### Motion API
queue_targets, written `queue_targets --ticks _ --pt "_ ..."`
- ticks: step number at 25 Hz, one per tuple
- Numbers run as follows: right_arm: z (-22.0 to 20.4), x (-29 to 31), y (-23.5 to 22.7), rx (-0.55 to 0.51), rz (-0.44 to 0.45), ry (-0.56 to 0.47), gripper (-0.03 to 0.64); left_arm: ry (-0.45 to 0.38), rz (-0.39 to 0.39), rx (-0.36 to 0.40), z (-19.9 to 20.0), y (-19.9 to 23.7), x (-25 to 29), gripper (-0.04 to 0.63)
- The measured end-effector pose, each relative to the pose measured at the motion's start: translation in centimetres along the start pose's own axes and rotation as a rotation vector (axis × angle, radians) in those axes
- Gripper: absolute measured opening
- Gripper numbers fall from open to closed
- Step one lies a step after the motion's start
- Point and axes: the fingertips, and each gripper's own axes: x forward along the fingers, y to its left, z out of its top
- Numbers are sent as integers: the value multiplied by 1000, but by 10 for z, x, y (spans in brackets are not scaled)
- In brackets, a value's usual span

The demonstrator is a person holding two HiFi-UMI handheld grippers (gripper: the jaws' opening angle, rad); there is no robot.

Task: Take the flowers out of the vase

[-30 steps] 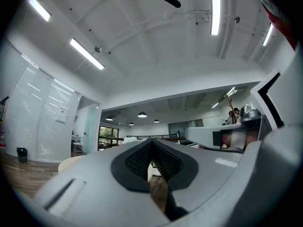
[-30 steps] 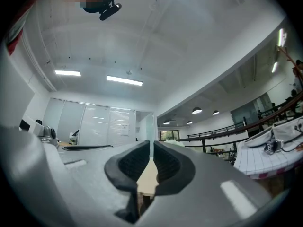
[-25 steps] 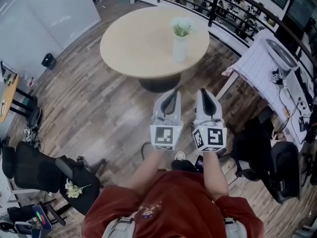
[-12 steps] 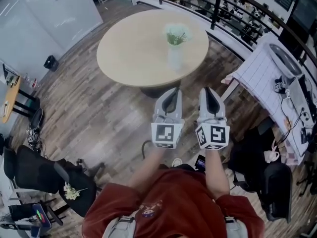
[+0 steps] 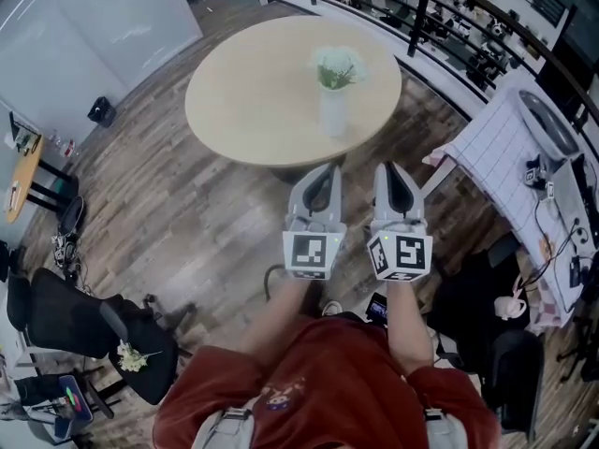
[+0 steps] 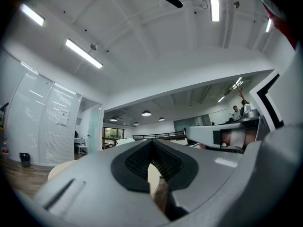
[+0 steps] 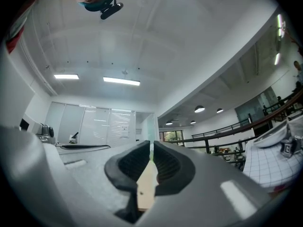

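A white vase holding pale flowers with green stems stands on the round beige table, toward its right side. My two grippers are held side by side over the wooden floor, just short of the table's near edge. Both point at the table. The left gripper is shut with nothing in it, and the right gripper beside it is also shut and empty. In the left gripper view the jaws meet at the tips. The right gripper view shows the same closed jaws. The vase is a little beyond both tips.
A black railing runs behind the table. A white checked desk with cables stands at the right, with dark office chairs below it. More black chairs stand at the left, one bearing a small bunch of flowers.
I have stepped closer to the table, so its near edge and the vase now lie nearer the gripper tips. Both grippers stay shut, side by side.
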Motion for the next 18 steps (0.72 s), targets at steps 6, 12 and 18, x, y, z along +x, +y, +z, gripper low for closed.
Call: queue_targets --ticks 6,12,18 --pt "-9 20 -3 -4 7 9 28 2 2 3 -9 10 19 3" --pt "-20 45 -5 -14 6 17 28 5 8 -18 -20 29 41 3" --pt "-32 88 -5 -19 -2 29 28 13 -6 -34 -33 56 73 3"
